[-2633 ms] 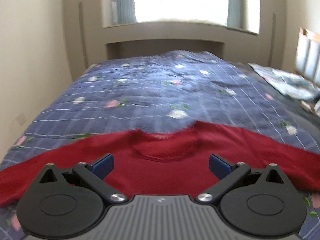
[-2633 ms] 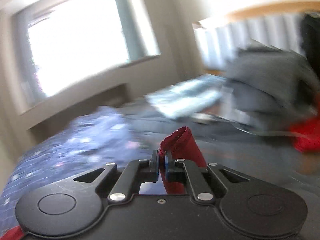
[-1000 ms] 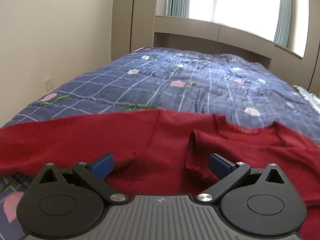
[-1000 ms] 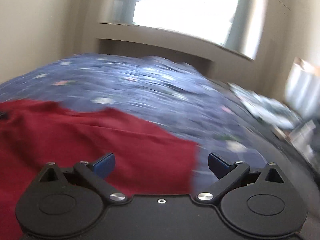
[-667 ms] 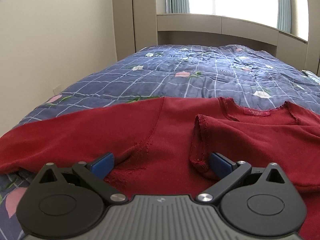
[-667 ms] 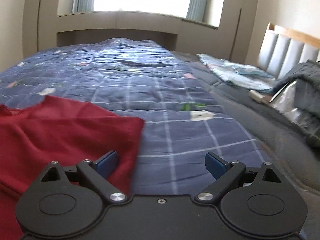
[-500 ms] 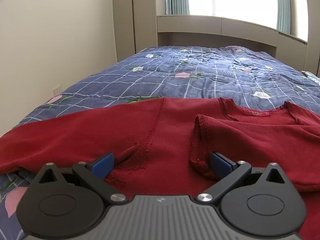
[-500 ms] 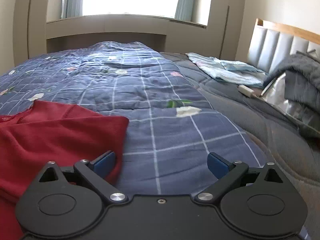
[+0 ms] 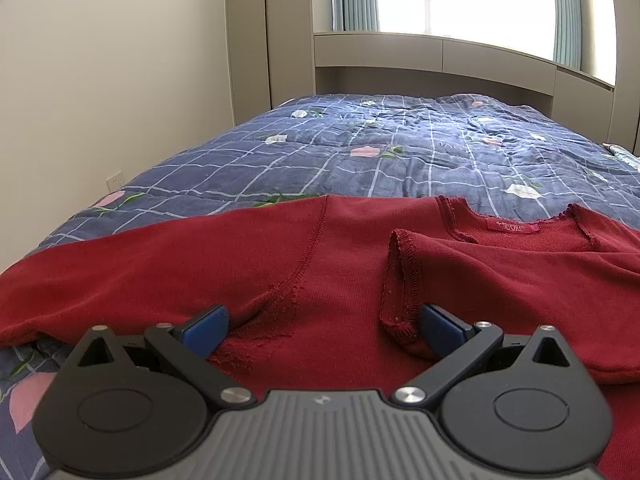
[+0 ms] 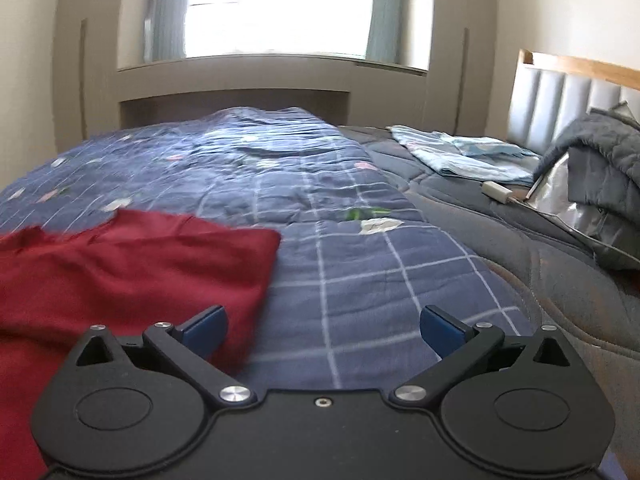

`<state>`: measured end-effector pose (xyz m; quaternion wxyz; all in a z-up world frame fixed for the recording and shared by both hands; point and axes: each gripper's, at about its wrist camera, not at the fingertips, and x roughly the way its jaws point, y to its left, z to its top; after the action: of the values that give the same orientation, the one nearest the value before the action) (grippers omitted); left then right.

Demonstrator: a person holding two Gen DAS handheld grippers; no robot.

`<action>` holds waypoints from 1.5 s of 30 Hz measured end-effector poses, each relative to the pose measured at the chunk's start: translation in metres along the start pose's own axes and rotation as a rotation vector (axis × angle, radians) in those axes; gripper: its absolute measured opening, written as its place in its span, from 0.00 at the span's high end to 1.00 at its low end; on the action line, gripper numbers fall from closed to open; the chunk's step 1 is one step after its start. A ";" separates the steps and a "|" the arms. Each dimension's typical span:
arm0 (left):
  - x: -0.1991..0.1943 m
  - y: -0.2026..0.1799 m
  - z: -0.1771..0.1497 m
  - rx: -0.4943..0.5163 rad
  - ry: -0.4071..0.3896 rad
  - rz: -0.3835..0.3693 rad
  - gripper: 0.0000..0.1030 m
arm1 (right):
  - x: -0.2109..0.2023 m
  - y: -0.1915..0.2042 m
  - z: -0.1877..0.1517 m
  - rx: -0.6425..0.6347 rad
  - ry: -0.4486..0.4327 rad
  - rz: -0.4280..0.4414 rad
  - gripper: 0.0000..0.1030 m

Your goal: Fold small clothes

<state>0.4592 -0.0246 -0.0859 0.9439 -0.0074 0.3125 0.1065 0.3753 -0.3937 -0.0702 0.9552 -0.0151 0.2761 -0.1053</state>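
Observation:
A dark red long-sleeved sweater [image 9: 340, 264] lies flat on the blue checked quilt [image 9: 400, 152]. Its right sleeve is folded across the chest, with the cuff [image 9: 400, 280] near my left gripper's right finger. Its left sleeve [image 9: 120, 276] stretches out to the left. My left gripper [image 9: 322, 322] is open, low over the sweater's body near the armpit seam. My right gripper [image 10: 322, 322] is open and empty, above the quilt just right of the sweater's folded right edge [image 10: 256, 264].
A wall [image 9: 100, 80] runs along the bed's left side. In the right wrist view, a grey mattress pad [image 10: 520, 240], a light blue folded cloth [image 10: 460, 156], a small white box [image 10: 496, 192], a grey quilted jacket [image 10: 600, 168] and a padded headboard [image 10: 560, 104] lie to the right.
My right gripper has let go of the sleeve it carried, opened, and swung right off the sweater. My left gripper has moved left over the sweater and stayed open.

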 end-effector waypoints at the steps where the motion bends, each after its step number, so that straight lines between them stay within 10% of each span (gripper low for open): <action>1: 0.000 0.000 0.000 0.000 0.000 0.000 0.00 | -0.005 0.004 -0.004 -0.022 -0.003 0.012 0.01; 13: 0.000 0.000 0.000 0.000 -0.001 0.002 0.00 | 0.000 0.056 -0.011 -0.305 -0.078 -0.087 0.01; 23: 0.000 0.000 0.000 0.002 -0.002 0.003 0.00 | 0.000 0.016 -0.014 -0.139 -0.048 -0.344 0.03; 45: -0.038 0.046 0.014 -0.133 0.102 -0.037 0.00 | -0.030 0.048 -0.007 -0.247 -0.076 -0.092 0.01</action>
<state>0.4282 0.0138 -0.0498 0.9260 -0.0813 0.3523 0.1089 0.3564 -0.3401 -0.0642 0.9500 -0.1491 0.2498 -0.1137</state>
